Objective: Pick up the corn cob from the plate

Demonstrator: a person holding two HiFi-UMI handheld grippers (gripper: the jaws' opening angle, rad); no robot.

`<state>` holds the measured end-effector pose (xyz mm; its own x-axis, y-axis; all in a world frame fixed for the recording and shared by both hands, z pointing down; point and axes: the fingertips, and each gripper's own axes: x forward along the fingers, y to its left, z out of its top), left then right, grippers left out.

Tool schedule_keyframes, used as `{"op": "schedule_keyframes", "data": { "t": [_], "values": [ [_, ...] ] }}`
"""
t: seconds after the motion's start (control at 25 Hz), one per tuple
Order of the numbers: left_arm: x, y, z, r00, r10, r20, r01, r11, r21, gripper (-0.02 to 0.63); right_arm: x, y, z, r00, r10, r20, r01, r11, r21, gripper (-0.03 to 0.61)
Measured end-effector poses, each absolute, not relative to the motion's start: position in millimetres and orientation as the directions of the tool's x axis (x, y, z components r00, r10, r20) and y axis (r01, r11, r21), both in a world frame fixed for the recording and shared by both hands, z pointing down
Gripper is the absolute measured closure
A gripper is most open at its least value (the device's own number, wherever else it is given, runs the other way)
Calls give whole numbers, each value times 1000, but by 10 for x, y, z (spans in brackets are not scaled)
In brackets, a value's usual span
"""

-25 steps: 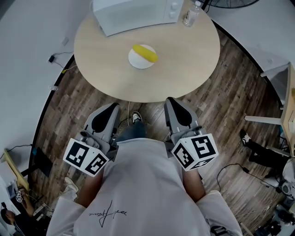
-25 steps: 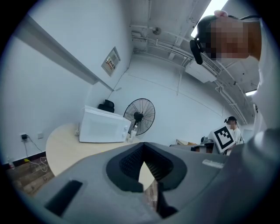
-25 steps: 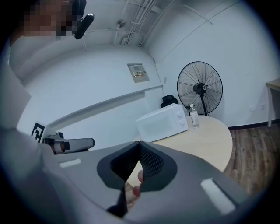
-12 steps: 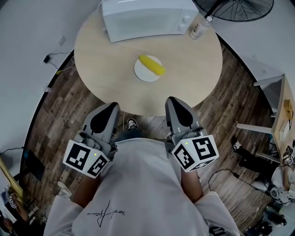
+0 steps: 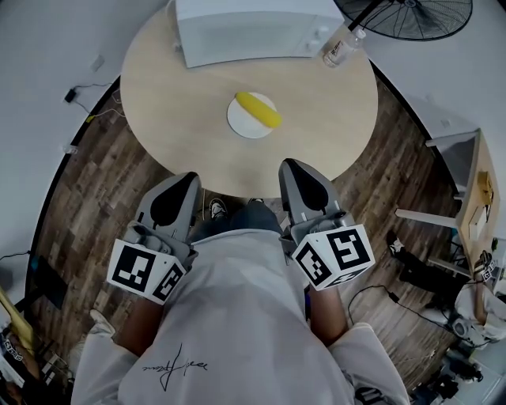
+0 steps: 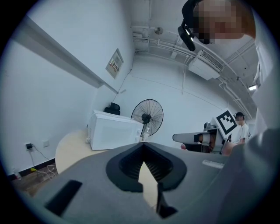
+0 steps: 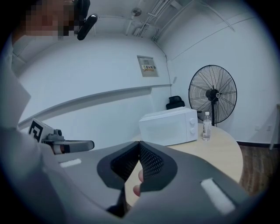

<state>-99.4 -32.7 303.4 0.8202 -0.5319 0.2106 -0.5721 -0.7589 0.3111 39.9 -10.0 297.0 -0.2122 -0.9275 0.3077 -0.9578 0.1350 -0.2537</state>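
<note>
The yellow corn cob (image 5: 258,109) lies across a small white plate (image 5: 243,123) in the middle of the round wooden table (image 5: 174,103). Both grippers hover side by side at the table's near edge, well short of the plate. My left gripper (image 5: 186,179) is shut with nothing in it, its jaws meeting at the tip (image 6: 142,146). My right gripper (image 5: 291,165) is also shut and empty (image 7: 139,143). Neither gripper view shows the plate or the cob; the jaws' own bodies cover that part of the table.
A white microwave (image 5: 251,28) stands at the table's far side, with a clear water bottle (image 5: 337,49) to its right. A standing fan (image 5: 411,14) is beyond the table. A desk (image 5: 474,190) and floor cables (image 5: 379,297) lie to the right.
The view has shifted forward: the table and plate now sit lower in the head view. Both grippers have come up to the table's near edge, still shut.
</note>
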Motion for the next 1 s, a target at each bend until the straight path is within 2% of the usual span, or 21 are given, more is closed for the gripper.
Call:
{"op": "schedule_keyframes", "data": {
  "t": [0.32, 1.0],
  "values": [
    [-1065, -424, 3056, 774, -589, 232, -633, -727, 267, 621, 521, -194, 2961, -189, -934, 303, -966, 121, -229, 566],
    [-955, -847, 2923, 716, -666, 209, -698, -688, 199, 621, 785, -727, 3144, -233, -902, 364, -964, 165, -209, 538]
  ]
}}
